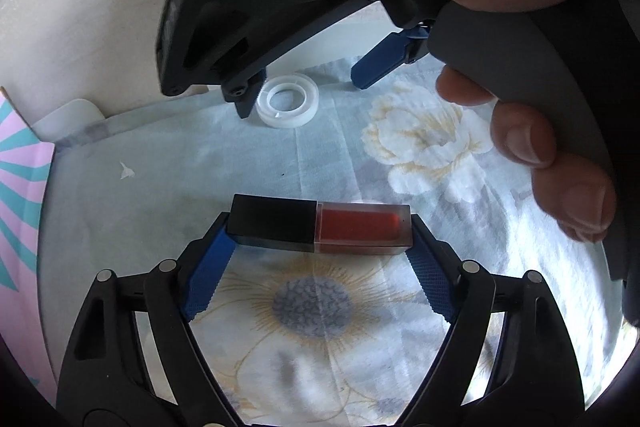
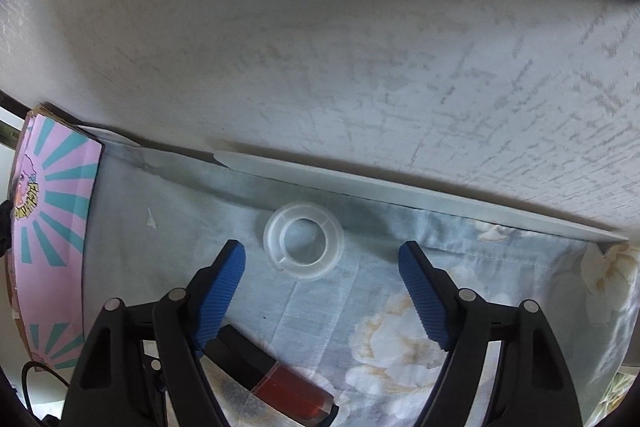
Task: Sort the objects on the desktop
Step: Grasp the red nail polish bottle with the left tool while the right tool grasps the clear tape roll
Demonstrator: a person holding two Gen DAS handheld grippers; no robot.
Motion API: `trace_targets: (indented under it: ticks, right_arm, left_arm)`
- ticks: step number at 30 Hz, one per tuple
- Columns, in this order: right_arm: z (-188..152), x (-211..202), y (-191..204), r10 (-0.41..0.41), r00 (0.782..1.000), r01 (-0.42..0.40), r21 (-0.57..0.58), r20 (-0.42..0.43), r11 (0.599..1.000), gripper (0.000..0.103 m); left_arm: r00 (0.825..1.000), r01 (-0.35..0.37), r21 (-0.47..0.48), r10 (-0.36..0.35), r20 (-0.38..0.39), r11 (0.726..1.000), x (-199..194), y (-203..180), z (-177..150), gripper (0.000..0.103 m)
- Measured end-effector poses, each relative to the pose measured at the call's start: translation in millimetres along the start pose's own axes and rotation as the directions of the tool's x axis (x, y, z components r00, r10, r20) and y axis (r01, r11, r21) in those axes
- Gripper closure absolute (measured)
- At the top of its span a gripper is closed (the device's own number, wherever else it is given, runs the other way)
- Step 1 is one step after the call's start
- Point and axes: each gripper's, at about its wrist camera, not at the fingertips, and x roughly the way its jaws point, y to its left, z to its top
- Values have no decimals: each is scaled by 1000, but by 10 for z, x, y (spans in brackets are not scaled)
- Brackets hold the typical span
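Left wrist view: the left gripper [image 1: 320, 227] has a lip-gloss tube [image 1: 320, 225] lengthwise between its blue pads, one pad at the black cap end and one at the clear end with the red liquid.
Left gripper state: spread wide but clamped on the tube end to end; the pads appear to touch both ends, and whether the tube is lifted off the floral cloth [image 1: 420, 139] cannot be told.
Right wrist view: the right gripper [image 2: 322, 263] hovers with its blue fingers wide apart and nothing between them, the pads well clear of anything.
Tape roll: a clear tape roll [image 2: 303, 241] lies flat on the cloth close to the wall, just ahead of the right fingertips and roughly centred between them.
Step in hand: likely the left hand carrying the tube to its place while the right lines up on the tape roll.
How to do it well: an end-to-end hold on a smooth tube is likely to slip, so the squeeze should stay even and the tube level; the right should come down with one finger on each side of the ring before closing.
Nearby: a pink and teal box [image 2: 56, 219] stands at the left edge of the cloth.
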Motion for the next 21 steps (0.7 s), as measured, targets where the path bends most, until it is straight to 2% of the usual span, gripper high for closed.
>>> trace_targets:
  ticks: [6,12,21]
  right_arm:
    - [-43,-5,7,-13,1000,13,-11,3,1000,27]
    - [-101,9,8,-10,999,10,4,31,1000,27]
    - [-323,-12,141,-85,984,95,-63,157,993,31]
  left_arm:
    - [1000,-18,-29,18,-23,999,-118,203,-52,21]
    - [996,-82,-76,79,-45,994,-308,550,-133,21]
    - [987,-154,-206,142,-72,966,-486,1078,-83,21]
